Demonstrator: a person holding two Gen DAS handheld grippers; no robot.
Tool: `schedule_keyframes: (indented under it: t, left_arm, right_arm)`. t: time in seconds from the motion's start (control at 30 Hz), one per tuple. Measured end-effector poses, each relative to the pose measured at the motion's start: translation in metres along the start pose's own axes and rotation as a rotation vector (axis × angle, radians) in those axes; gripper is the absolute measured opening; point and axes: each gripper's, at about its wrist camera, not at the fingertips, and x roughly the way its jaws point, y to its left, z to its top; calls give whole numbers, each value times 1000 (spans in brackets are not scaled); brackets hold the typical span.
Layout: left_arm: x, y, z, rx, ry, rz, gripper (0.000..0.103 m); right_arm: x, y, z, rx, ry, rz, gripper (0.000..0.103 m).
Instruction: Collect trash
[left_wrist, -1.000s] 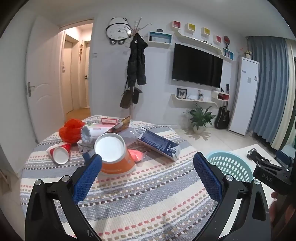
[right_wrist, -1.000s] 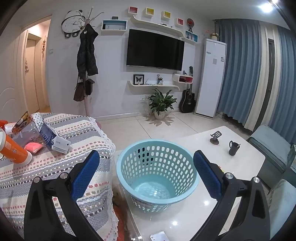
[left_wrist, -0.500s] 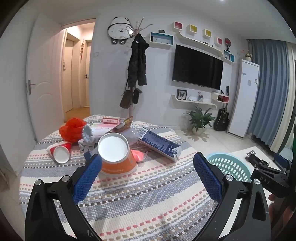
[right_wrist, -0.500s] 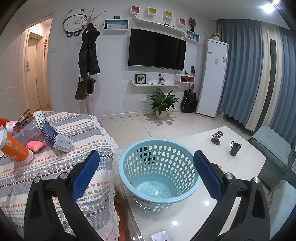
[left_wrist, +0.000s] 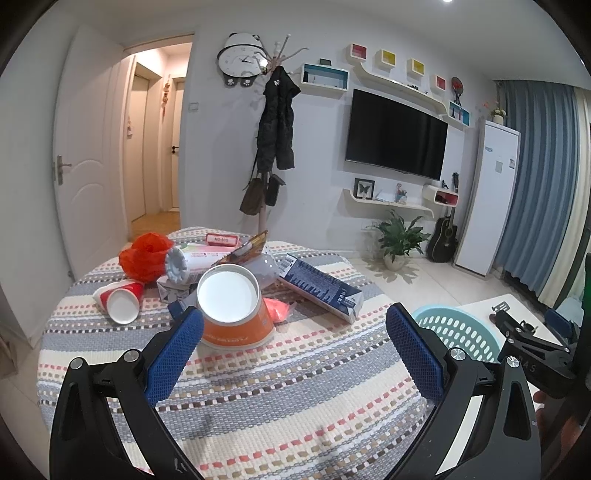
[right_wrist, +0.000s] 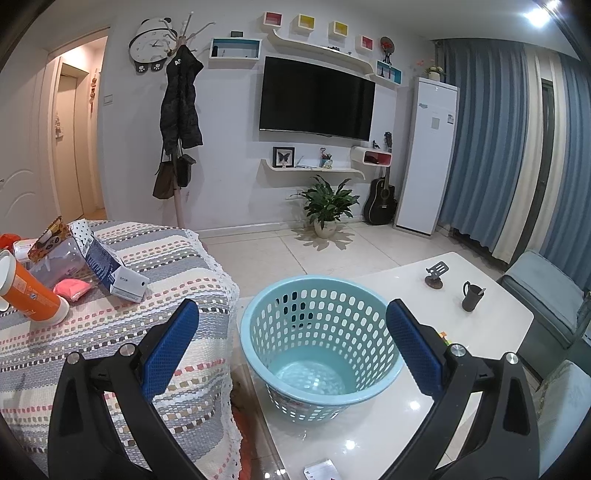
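Striped counter (left_wrist: 280, 398) carries the trash: orange cup (left_wrist: 234, 312) tipped over nearest. Your left gripper (left_wrist: 293, 352), jaws wide, empty, has crept closer to it. Right gripper (right_wrist: 291, 350), also spread, hovers over empty basket (right_wrist: 321, 347).

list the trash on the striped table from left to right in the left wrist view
red paper cup → red plastic bag → orange paper bowl → blue and white carton

"NO 915" or similar, blurry, on a small red-framed label (left_wrist: 222, 239) behind the orange cup (left_wrist: 236, 314), "AS" on the right gripper body (left_wrist: 532, 363) beside the blue basket (left_wrist: 458, 332), other print unreadable
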Motion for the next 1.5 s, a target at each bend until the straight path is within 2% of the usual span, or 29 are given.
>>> schedule_keyframes:
  t: [0.4,0.83,1.5]
  left_arm:
    - [-7,7,2,-25,-17,-1,96]
    - [-4,17,-2,-57,-2,-15,96]
    - [-7,13,3,-58,-12,-34,96]
  right_arm:
    - [-10,5,2,-8,-31,6,96]
    - [-6,7,2,-4,-24,10,96]
    - [-14,4,5,-1,-48,10,96]
